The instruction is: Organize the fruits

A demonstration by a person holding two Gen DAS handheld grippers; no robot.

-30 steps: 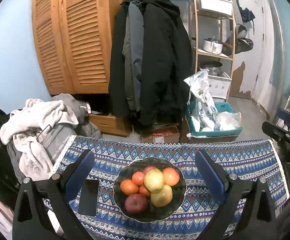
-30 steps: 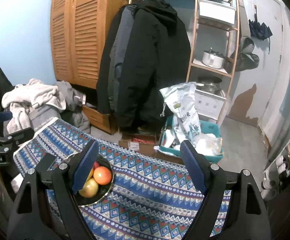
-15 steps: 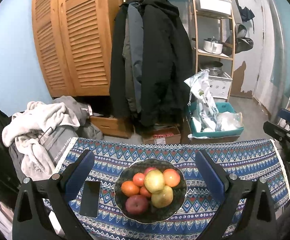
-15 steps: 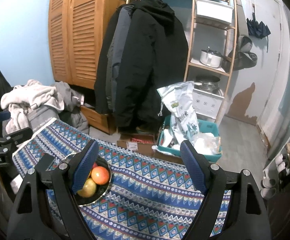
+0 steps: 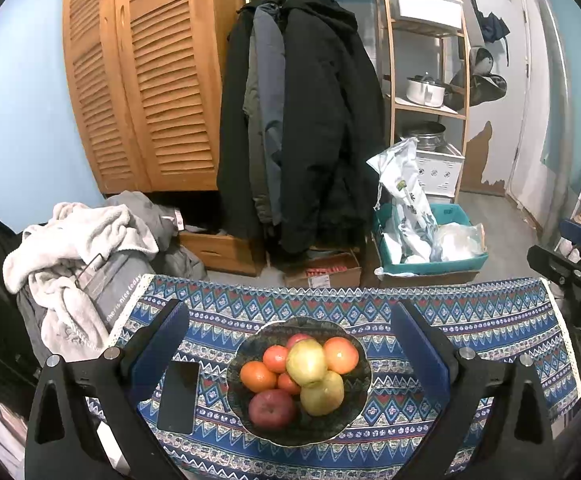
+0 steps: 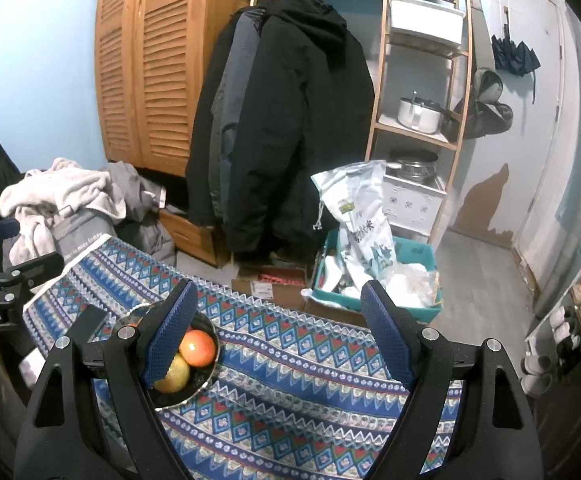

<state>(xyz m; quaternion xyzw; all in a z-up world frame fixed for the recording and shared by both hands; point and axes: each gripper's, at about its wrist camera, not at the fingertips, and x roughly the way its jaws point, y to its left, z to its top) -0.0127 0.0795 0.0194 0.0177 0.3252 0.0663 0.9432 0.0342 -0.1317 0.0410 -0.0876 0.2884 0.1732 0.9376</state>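
Note:
A dark bowl (image 5: 354,420) on the patterned tablecloth (image 5: 490,328) holds several fruits: a yellow-green apple (image 5: 306,362) on top, a red apple (image 5: 271,408), oranges (image 5: 257,376). My left gripper (image 5: 290,344) is open and empty, held above and in front of the bowl. In the right wrist view the bowl (image 6: 206,380) sits at lower left, partly behind my left finger, with an orange fruit (image 6: 197,348) showing. My right gripper (image 6: 276,320) is open and empty over the cloth, right of the bowl.
A black phone (image 5: 178,396) lies on the cloth left of the bowl. Behind the table are a clothes pile (image 5: 78,240), hanging coats (image 5: 310,120), a wooden wardrobe (image 5: 146,80), a teal crate (image 5: 430,248) and a shelf rack (image 5: 426,60).
Both grippers have drifted slightly; the bowl sits a little lower and further left in the right wrist view. Both stay open and empty. The fruits have not moved.

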